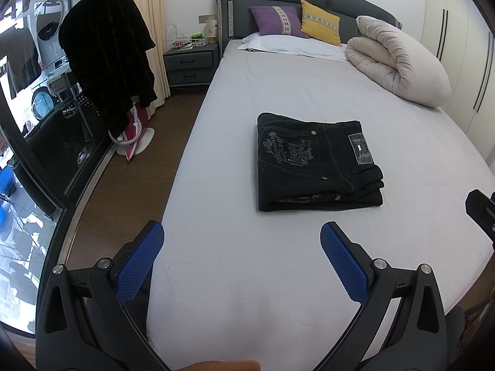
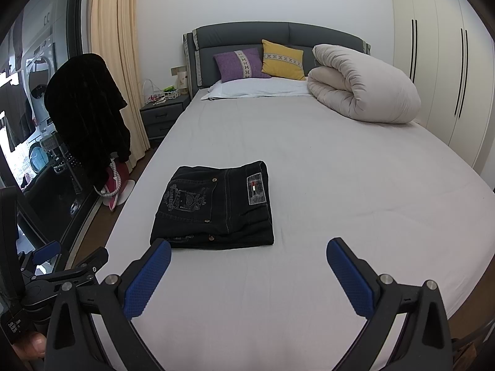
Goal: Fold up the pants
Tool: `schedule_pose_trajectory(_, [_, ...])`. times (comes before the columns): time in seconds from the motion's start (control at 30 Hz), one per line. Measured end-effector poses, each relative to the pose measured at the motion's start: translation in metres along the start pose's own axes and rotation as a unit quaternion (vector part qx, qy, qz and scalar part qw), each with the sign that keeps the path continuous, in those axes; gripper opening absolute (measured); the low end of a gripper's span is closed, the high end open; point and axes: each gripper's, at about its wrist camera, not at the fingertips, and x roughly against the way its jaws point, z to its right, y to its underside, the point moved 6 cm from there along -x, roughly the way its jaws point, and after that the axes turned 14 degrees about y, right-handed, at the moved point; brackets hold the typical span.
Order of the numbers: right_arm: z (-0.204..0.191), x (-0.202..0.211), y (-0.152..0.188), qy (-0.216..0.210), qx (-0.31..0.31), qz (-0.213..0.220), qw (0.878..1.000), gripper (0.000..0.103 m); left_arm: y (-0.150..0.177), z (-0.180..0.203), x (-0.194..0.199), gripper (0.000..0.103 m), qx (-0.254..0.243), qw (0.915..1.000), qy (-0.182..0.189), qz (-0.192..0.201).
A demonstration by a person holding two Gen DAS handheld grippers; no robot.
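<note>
2 released tools, left tool [image 1: 242,237] and right tool [image 2: 249,253], hover above folded black denim pants [image 1: 318,161] on a smooth bed [image 1: 309,92].

Bedroom with a wide bed against a plain white wall.

The bed's pale grey sheet [image 2: 340,185] runs to a dark grey padded headboard [image 2: 278,35], against which lean a purple square cushion [image 2: 239,63] and a yellow square cushion [image 2: 283,60] behind a flat white pillow [image 2: 256,88]; a rolled cream duvet [image 2: 362,88] lies at the far right corner. White wardrobe doors with black vertical handles [image 2: 439,61] line the right wall. To the left stand a dark grey two-drawer nightstand [image 1: 189,65], a cream curtain [image 2: 114,55] and a black garment draped over a stand [image 1: 108,52], above dark brown wood flooring [image 1: 139,179]. Daylight enters through a black-framed glass door [image 1: 27,123].
</note>
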Motion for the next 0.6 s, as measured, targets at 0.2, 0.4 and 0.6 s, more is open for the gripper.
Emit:
schedule_pose_trajectory(0.2, [0.0001, 0.0001, 0.0006, 0.0, 0.001, -0.001, 1.0, 0.103, -0.0001, 0.0, 0.0, 0.103, -0.001, 1.0, 0.0, 0.0])
schedule_pose_trajectory(0.4, [-0.0007, 0.0018, 0.0036, -0.001, 0.001, -0.001, 1.0, 0.103, 0.0006, -0.0002, 0.0001, 0.103, -0.001, 1.0, 0.0, -0.001])
schedule_pose_trajectory(0.6, [-0.0003, 0.0026, 0.0051, -0.001, 0.001, -0.002, 1.0, 0.103, 0.0008, 0.0001, 0.0004, 0.103, 0.0, 1.0, 0.0, 0.0])
